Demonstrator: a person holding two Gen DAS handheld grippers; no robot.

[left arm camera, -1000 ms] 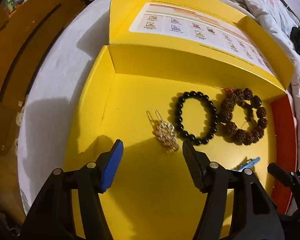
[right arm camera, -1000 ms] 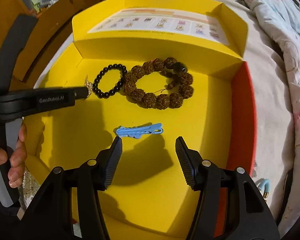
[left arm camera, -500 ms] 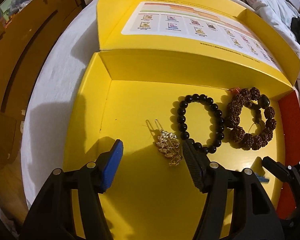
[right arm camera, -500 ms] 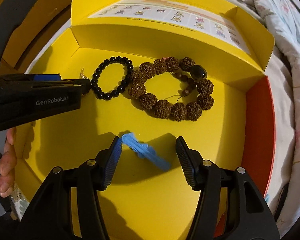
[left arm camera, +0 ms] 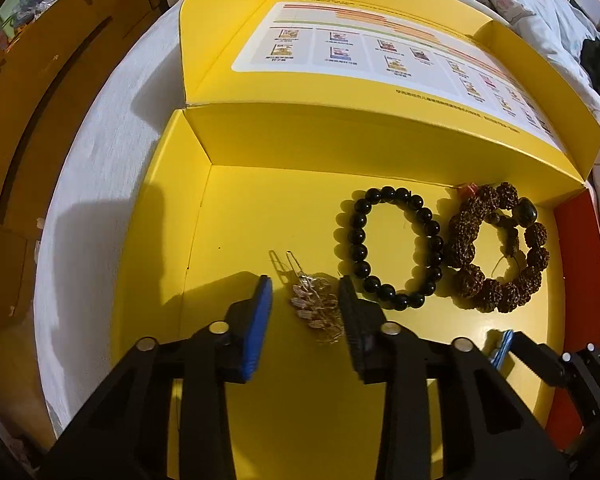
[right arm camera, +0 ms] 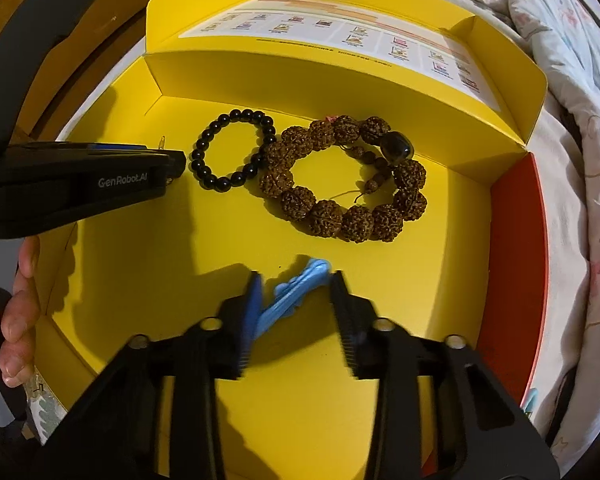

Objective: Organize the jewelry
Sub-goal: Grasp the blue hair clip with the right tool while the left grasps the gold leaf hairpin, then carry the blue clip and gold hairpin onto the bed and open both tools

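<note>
An open yellow box [left arm camera: 236, 208] holds the jewelry. A gold hairpin [left arm camera: 314, 304] lies between the fingers of my left gripper [left arm camera: 304, 300], which is partly closed around it, jaws apart from it. A black bead bracelet [left arm camera: 394, 246] and a brown seed bracelet [left arm camera: 496, 252] lie to the right. In the right wrist view a blue hair clip [right arm camera: 296, 294] lies tilted between the fingers of my right gripper [right arm camera: 296, 292], touching the left finger; the jaws are narrowed but not clamped. The left gripper [right arm camera: 100, 182] also shows there beside the black bracelet [right arm camera: 234, 152] and the brown bracelet [right arm camera: 340, 184].
The box's raised lid [left arm camera: 380, 52] with a printed label stands at the back; a red side wall [right arm camera: 516, 264] is at the right. The box rests on a white bed surface [left arm camera: 100, 152]. Rumpled bedding [right arm camera: 572, 80] lies at the right, wooden furniture [left arm camera: 28, 92] at the left.
Both grippers have narrowed and moved forward: the left now straddles the gold hairpin, the right straddles the blue clip, which has turned from lying crosswise to tilted lengthwise.
</note>
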